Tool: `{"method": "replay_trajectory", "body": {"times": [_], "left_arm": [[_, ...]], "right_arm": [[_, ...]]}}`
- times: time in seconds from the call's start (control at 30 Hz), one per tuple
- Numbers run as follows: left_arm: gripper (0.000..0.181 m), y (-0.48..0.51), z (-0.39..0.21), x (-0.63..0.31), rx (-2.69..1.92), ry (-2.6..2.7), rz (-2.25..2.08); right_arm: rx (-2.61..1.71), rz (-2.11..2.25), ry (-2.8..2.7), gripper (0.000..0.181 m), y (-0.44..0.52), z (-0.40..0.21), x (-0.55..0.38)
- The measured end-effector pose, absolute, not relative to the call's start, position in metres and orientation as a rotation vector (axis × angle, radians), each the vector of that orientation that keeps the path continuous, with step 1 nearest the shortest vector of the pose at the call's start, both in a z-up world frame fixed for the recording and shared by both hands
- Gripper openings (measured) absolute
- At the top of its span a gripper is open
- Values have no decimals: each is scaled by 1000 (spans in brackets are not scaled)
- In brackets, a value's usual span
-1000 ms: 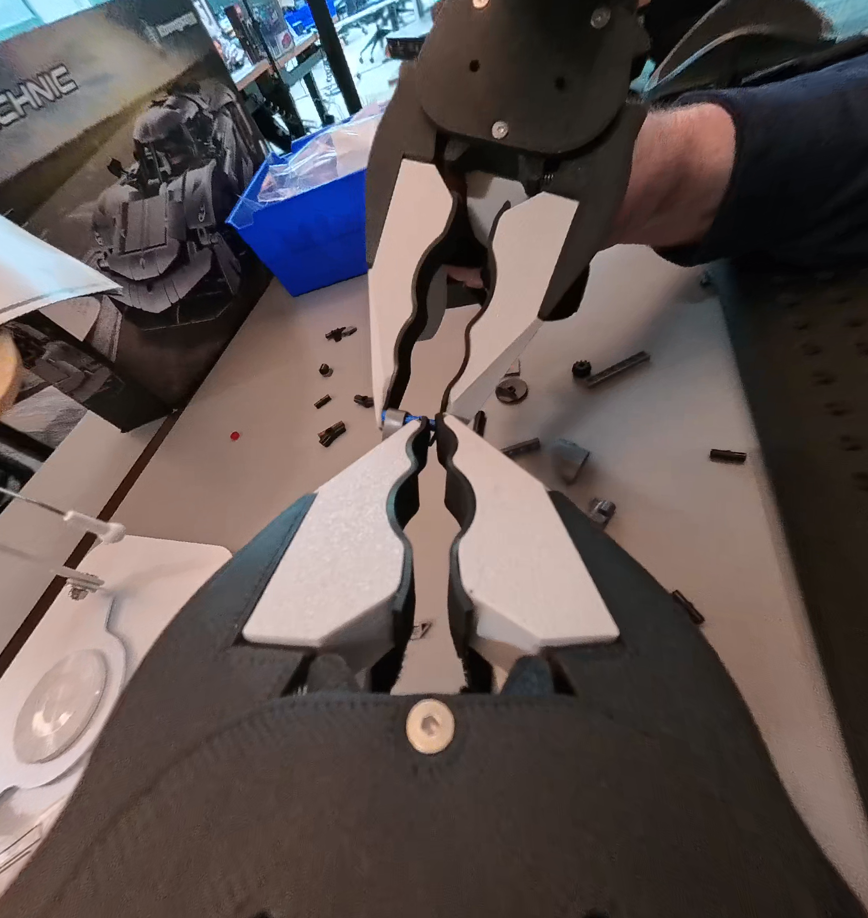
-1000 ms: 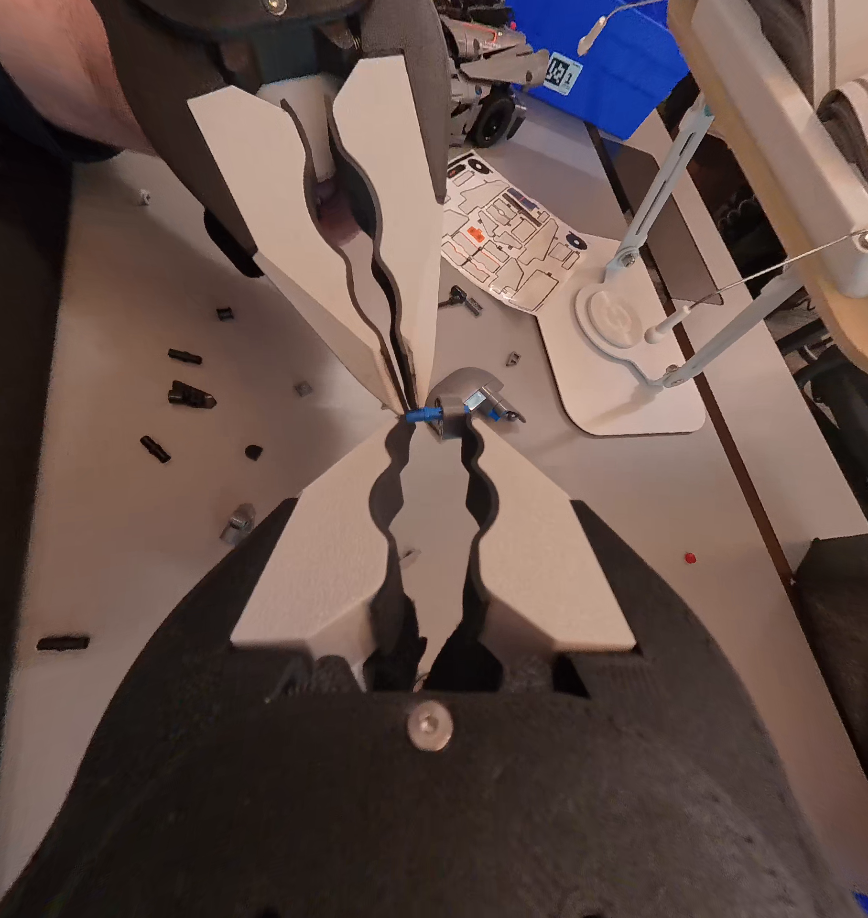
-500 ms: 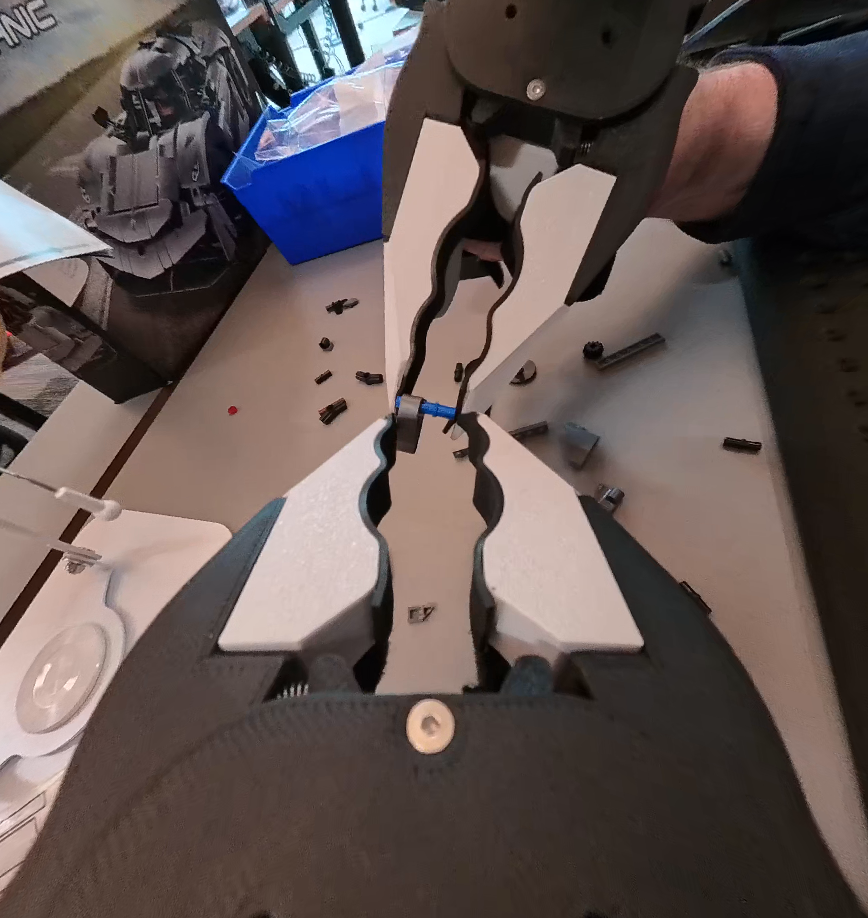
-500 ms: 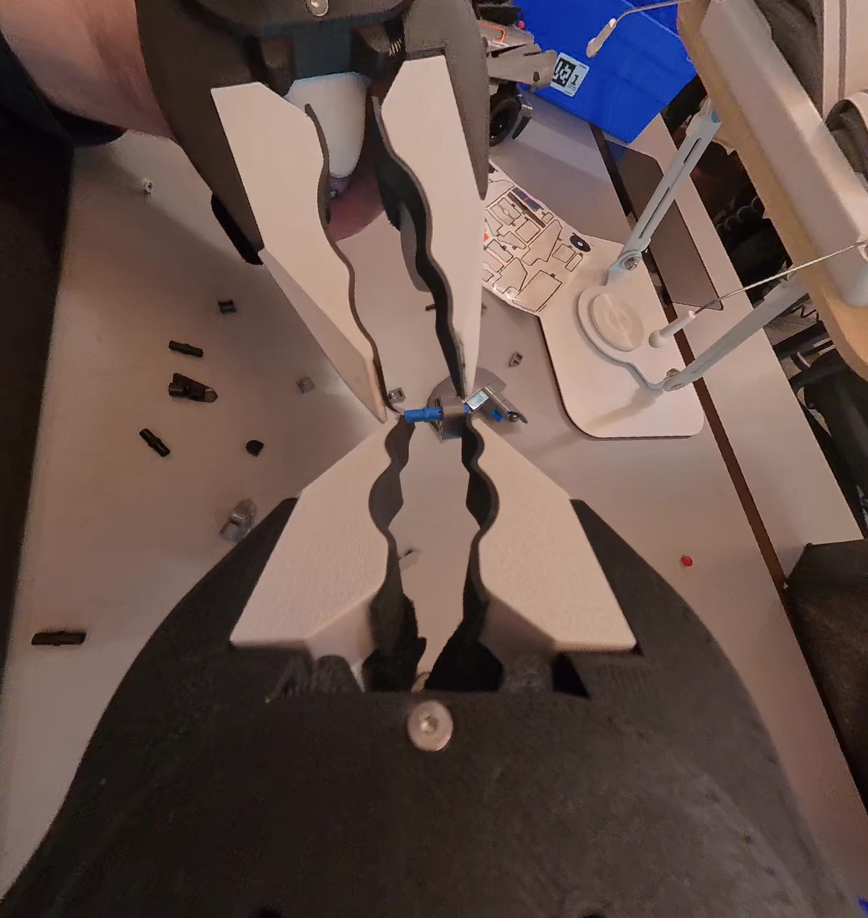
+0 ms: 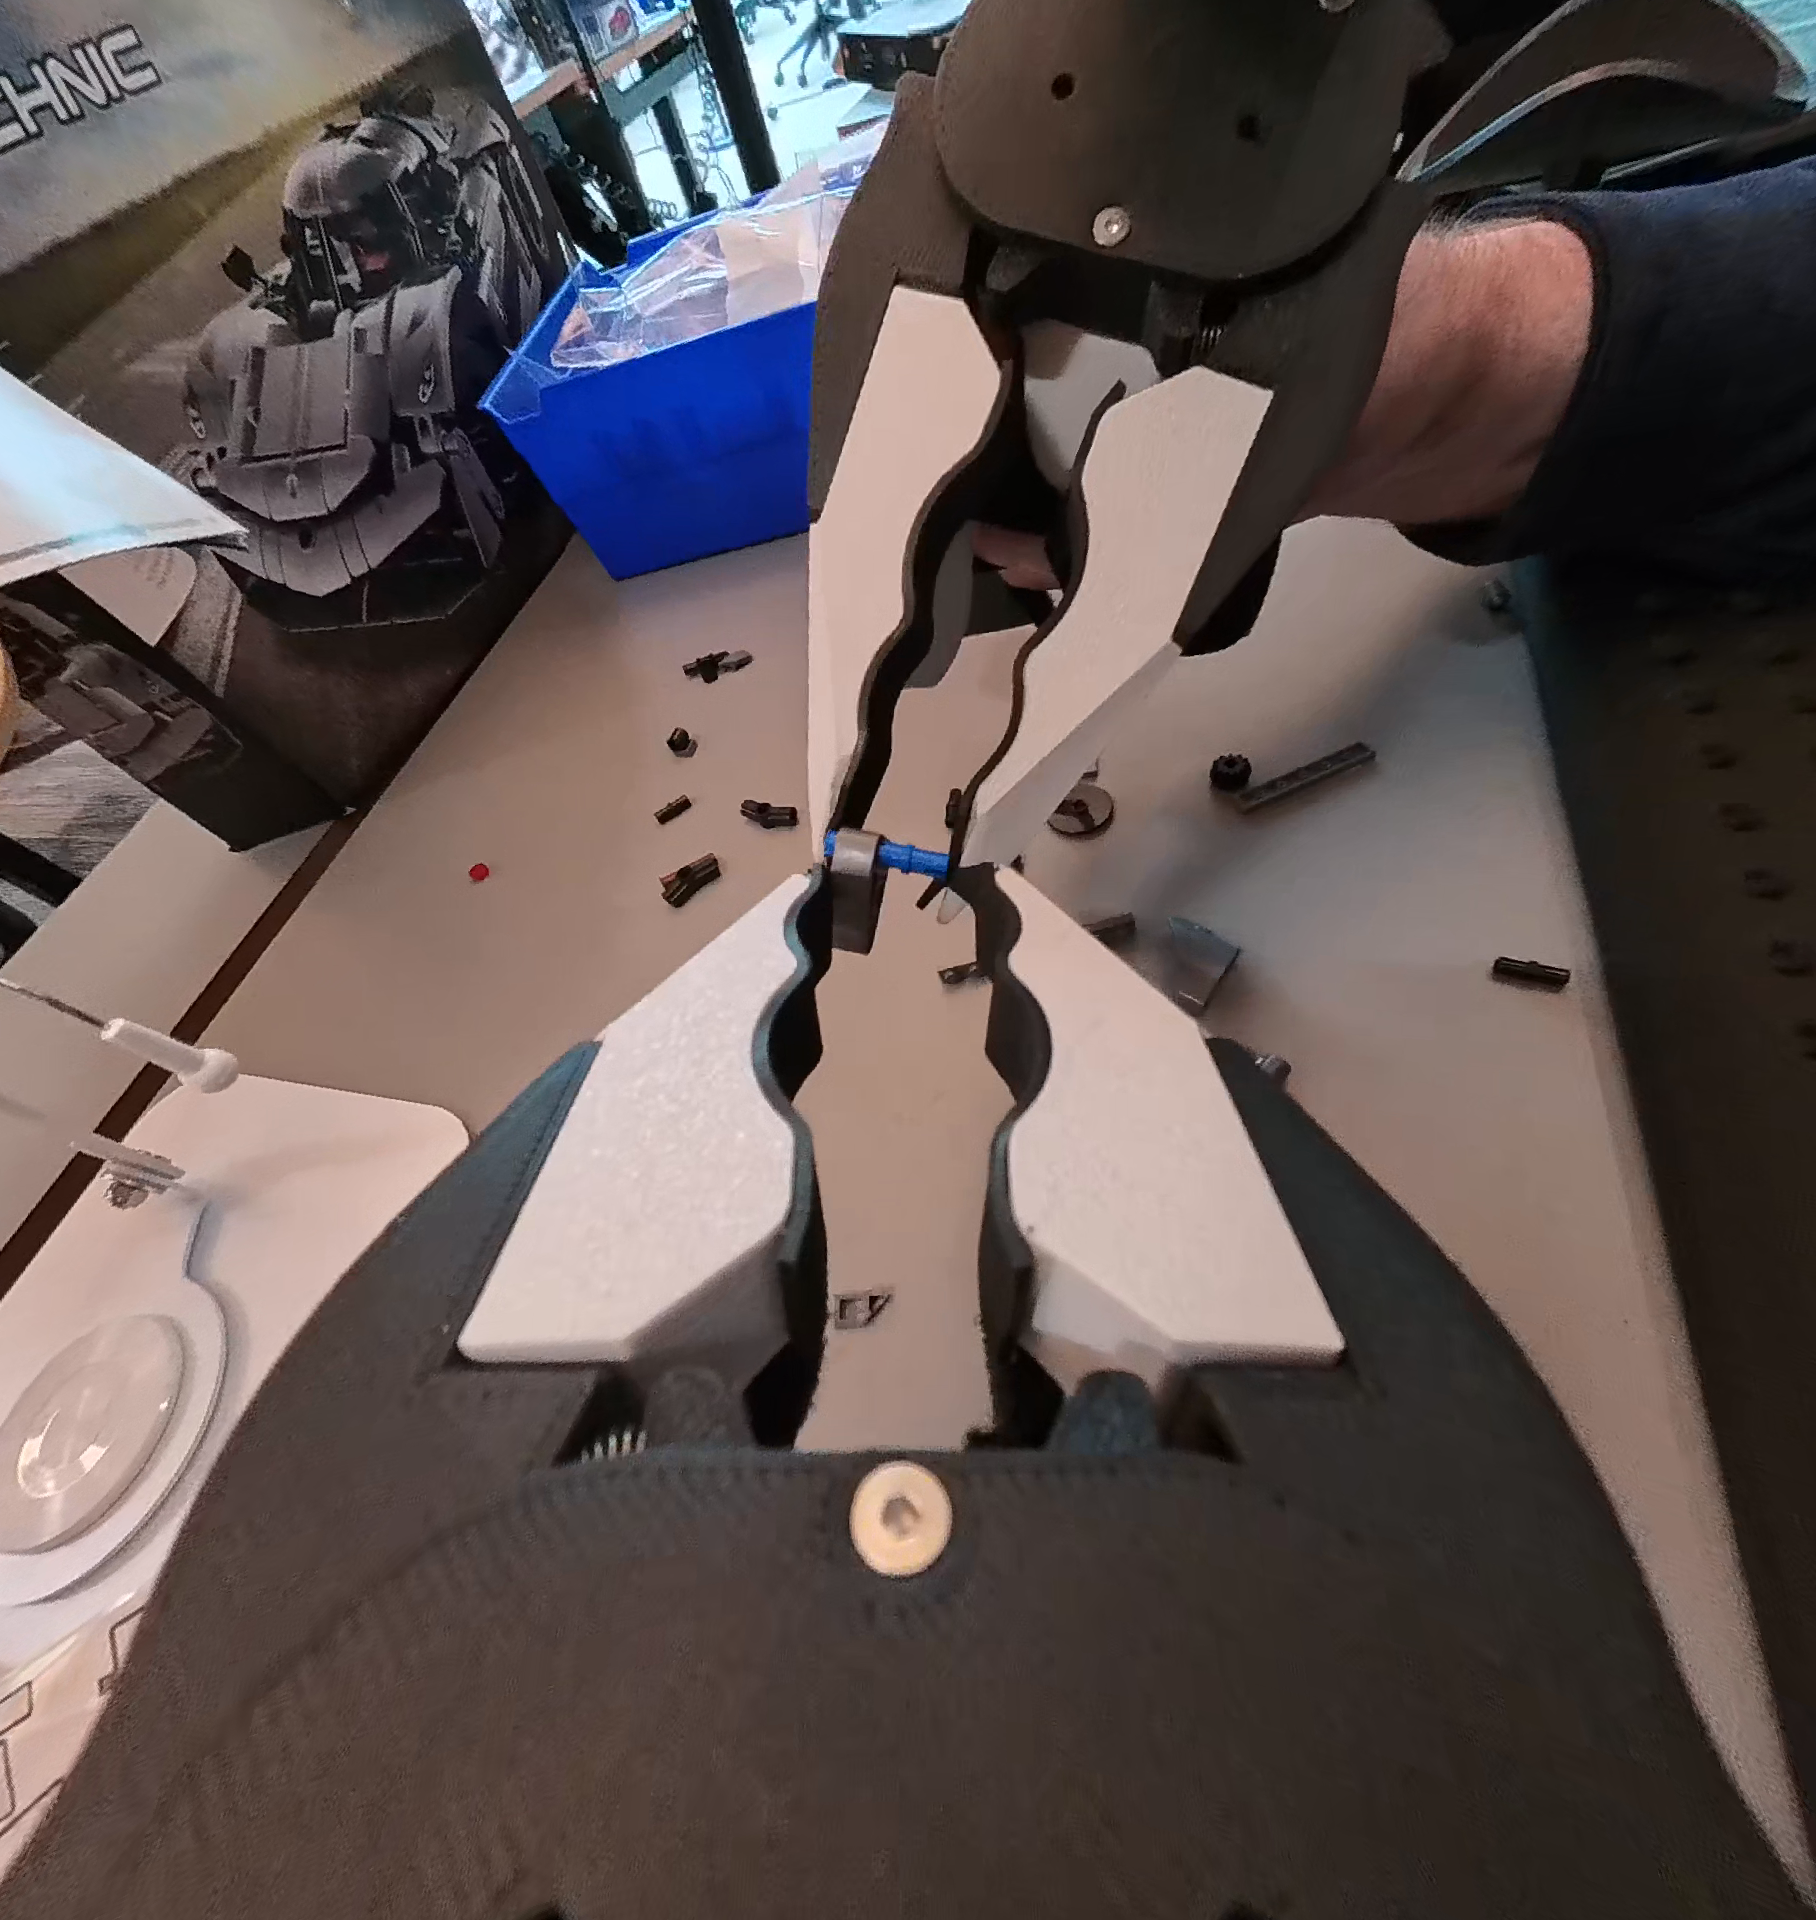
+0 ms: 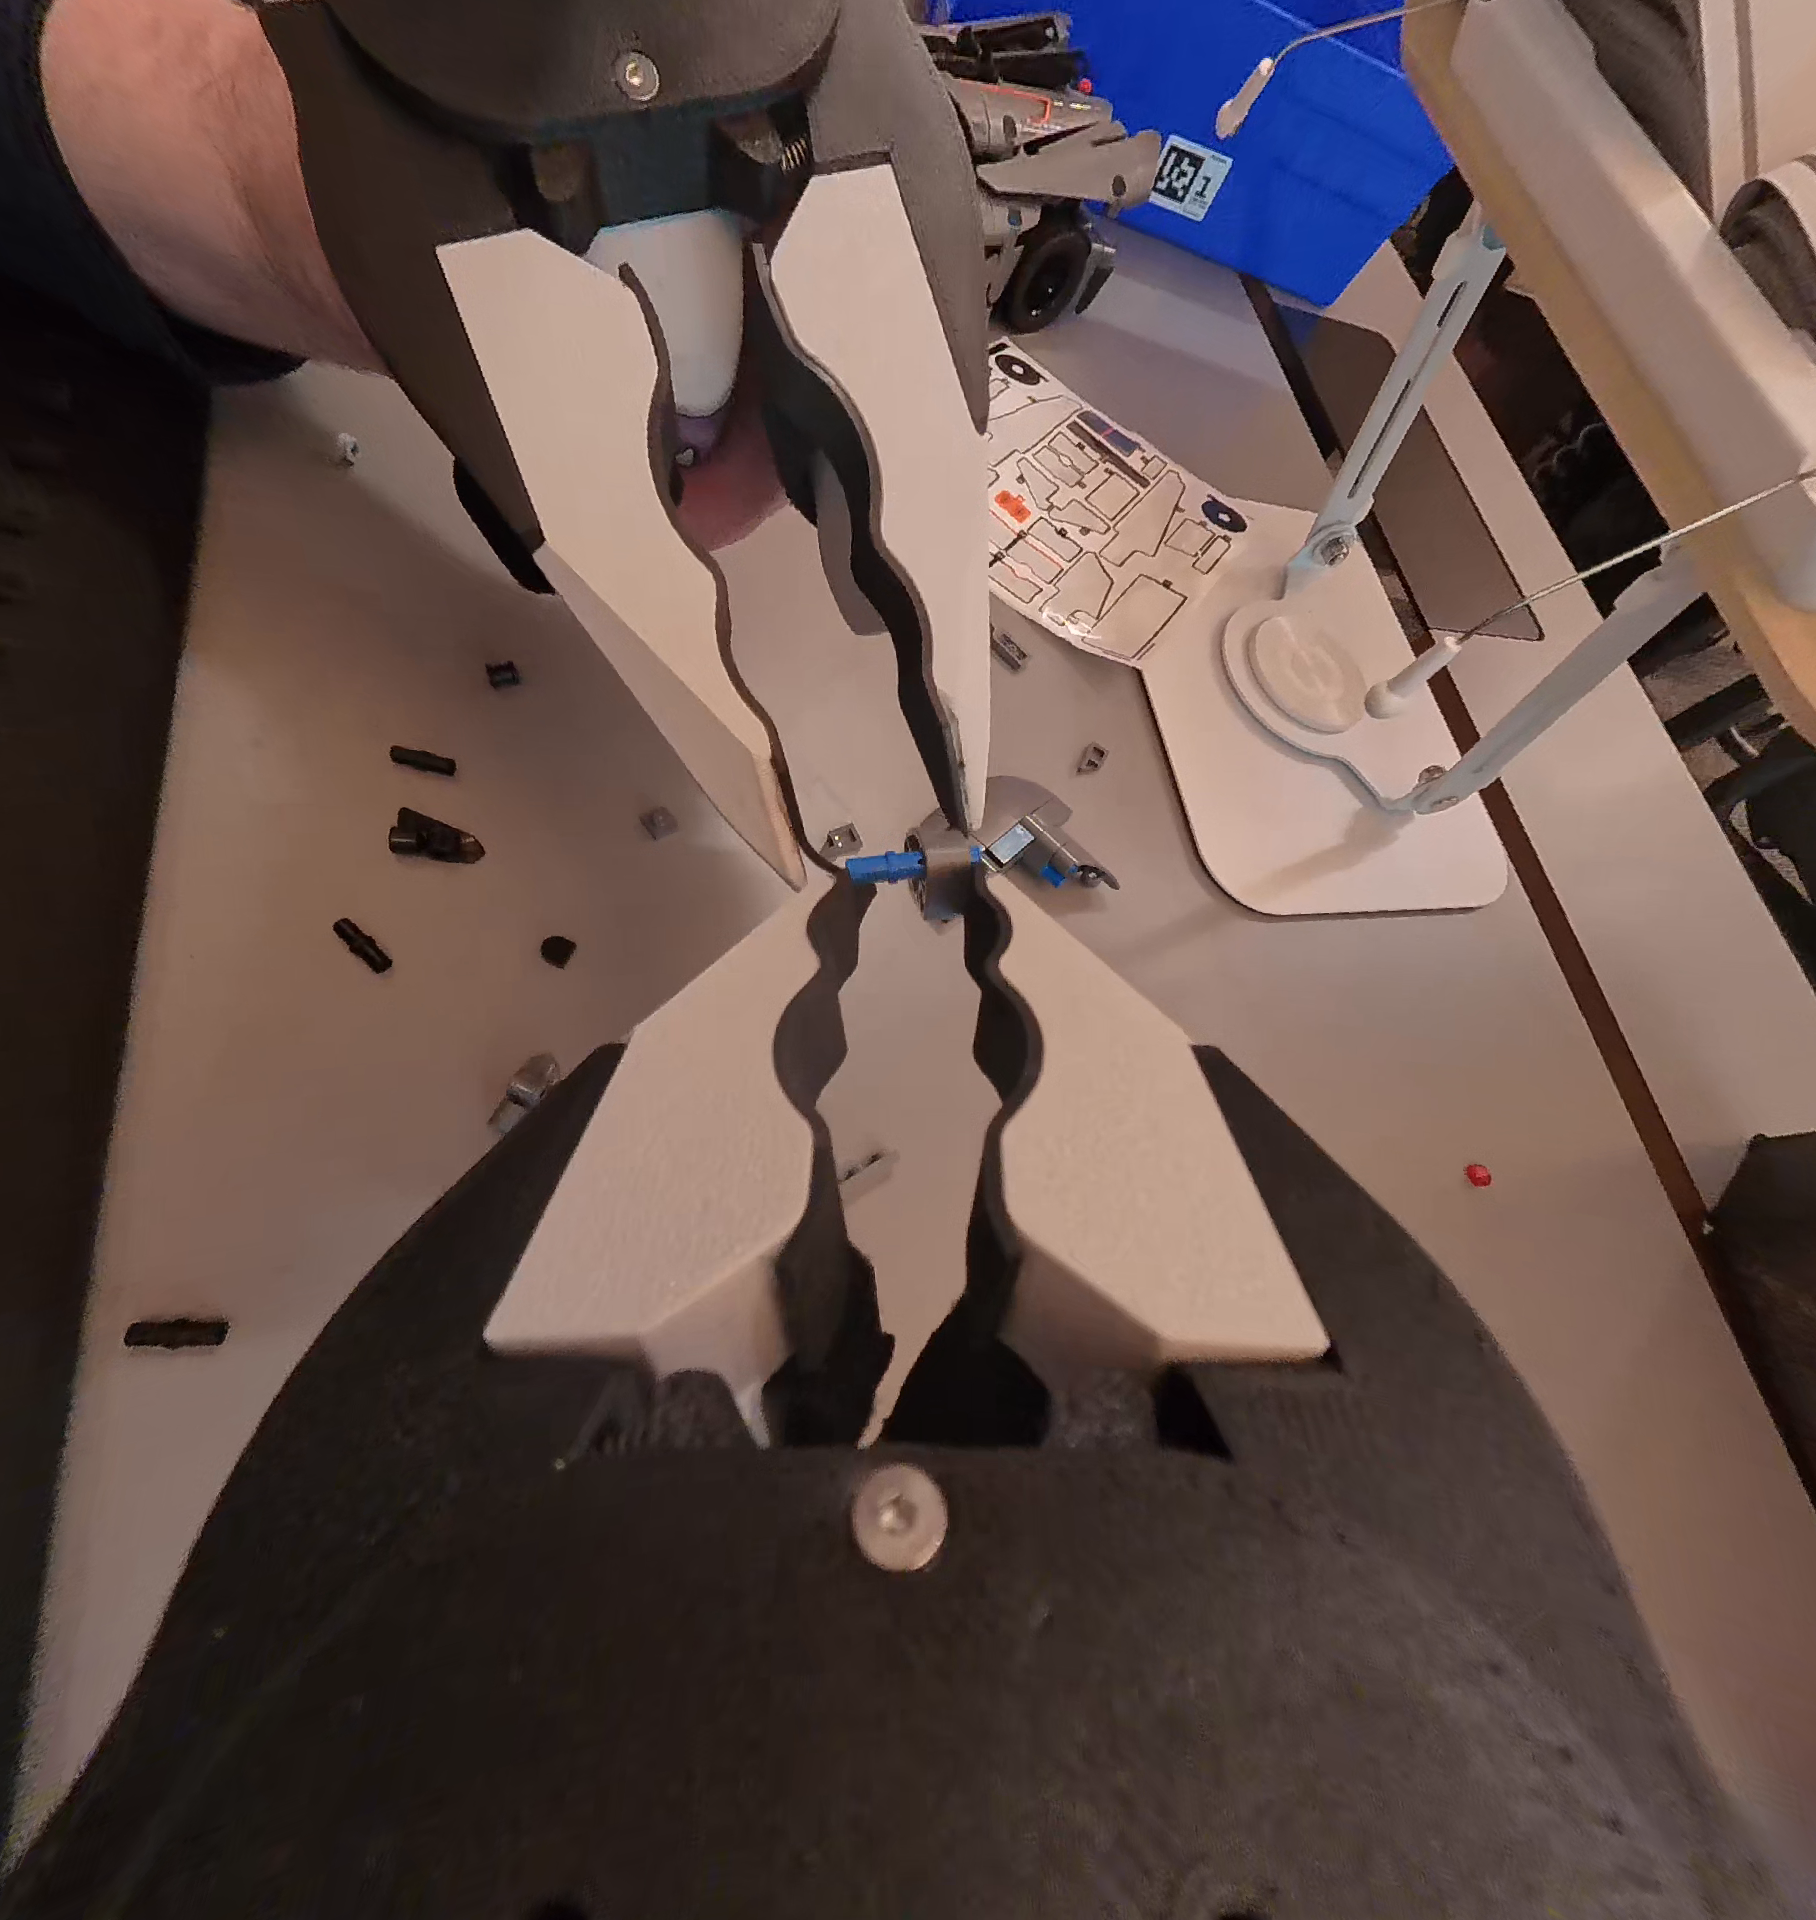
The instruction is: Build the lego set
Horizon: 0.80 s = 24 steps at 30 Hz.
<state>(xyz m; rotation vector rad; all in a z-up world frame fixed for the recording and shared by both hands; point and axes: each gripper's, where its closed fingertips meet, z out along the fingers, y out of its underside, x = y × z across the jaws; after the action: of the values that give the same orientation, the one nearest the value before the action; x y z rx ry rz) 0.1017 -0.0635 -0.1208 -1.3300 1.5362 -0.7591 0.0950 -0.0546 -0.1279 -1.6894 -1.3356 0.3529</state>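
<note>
Above the table [image 5: 384, 935], mid-frame, the right gripper [image 6: 909, 883] pinched the grey piece [image 6: 940, 868] and blue pin [image 6: 883, 864] endwise; left gripper [image 5: 899, 899] jaws spread around it. Tiny, light, stiff, slippery: grip the flats.

The large dark printed set box [image 5: 208, 343] runs off the top and left edges of the left wrist view. The blue plastic bin [image 5: 665, 447] sits partly behind a gripper finger. In the right wrist view, the white printed sticker sheet [image 6: 1101, 520] is half covered by a finger. Small black loose pins [image 6: 421, 761] on the table are too small to tell apart.
</note>
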Motion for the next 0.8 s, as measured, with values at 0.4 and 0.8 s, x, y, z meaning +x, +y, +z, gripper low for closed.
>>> {"method": "replay_trajectory", "body": {"times": [0.4,0.8], "left_arm": [[4,-57,-124,101,-1319,1535,-695],[6,-61,-127,97,-1350,1586,-789]], "right_arm": [[-1691,339,-1358,12,-56,-130,94],[-1659,548,-1320,15,-60,-129,87]]}}
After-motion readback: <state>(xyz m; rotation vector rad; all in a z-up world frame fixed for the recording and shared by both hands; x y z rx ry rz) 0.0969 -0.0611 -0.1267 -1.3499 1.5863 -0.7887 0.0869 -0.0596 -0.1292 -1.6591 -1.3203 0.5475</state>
